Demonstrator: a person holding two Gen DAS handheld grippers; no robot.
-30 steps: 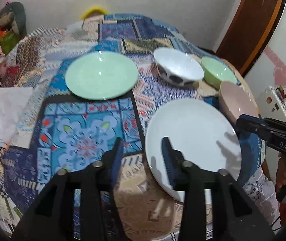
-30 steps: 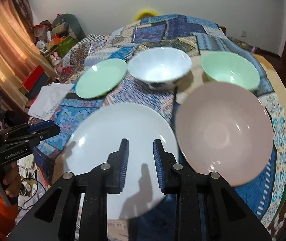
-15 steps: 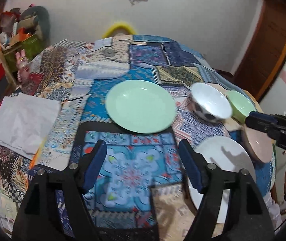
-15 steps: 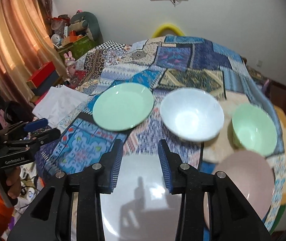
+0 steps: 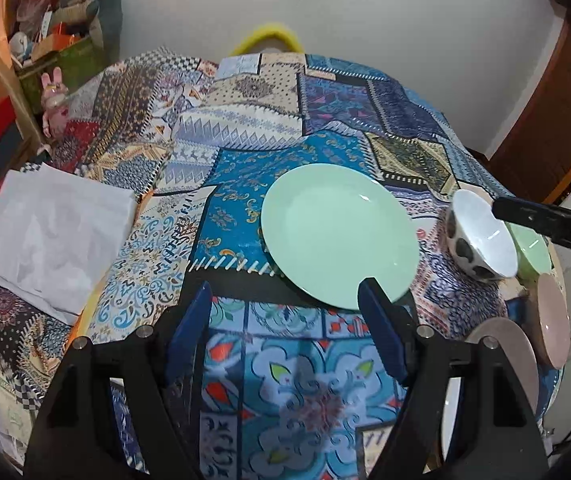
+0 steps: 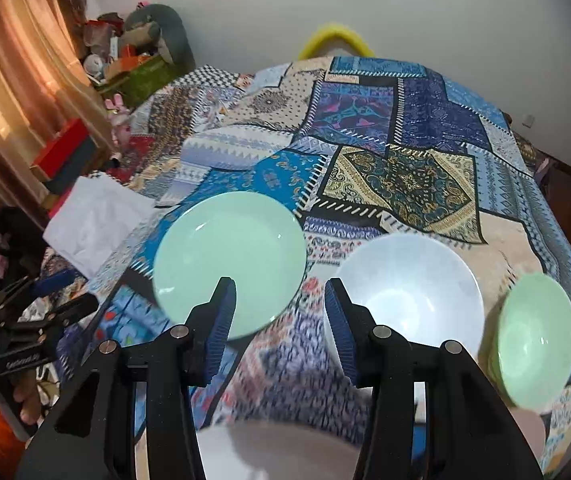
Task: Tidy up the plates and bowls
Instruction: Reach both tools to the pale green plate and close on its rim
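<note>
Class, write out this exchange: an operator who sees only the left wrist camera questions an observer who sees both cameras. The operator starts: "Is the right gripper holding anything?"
Observer: No. The right gripper is empty; its jaws have just been opening.
Operator: What does it point at?
Observer: The gap between the green plate and the white bowl.
Operator: The green bowl is half hidden for me. Anything in it?
Observer: The green bowl is empty, right of the white bowl.
</note>
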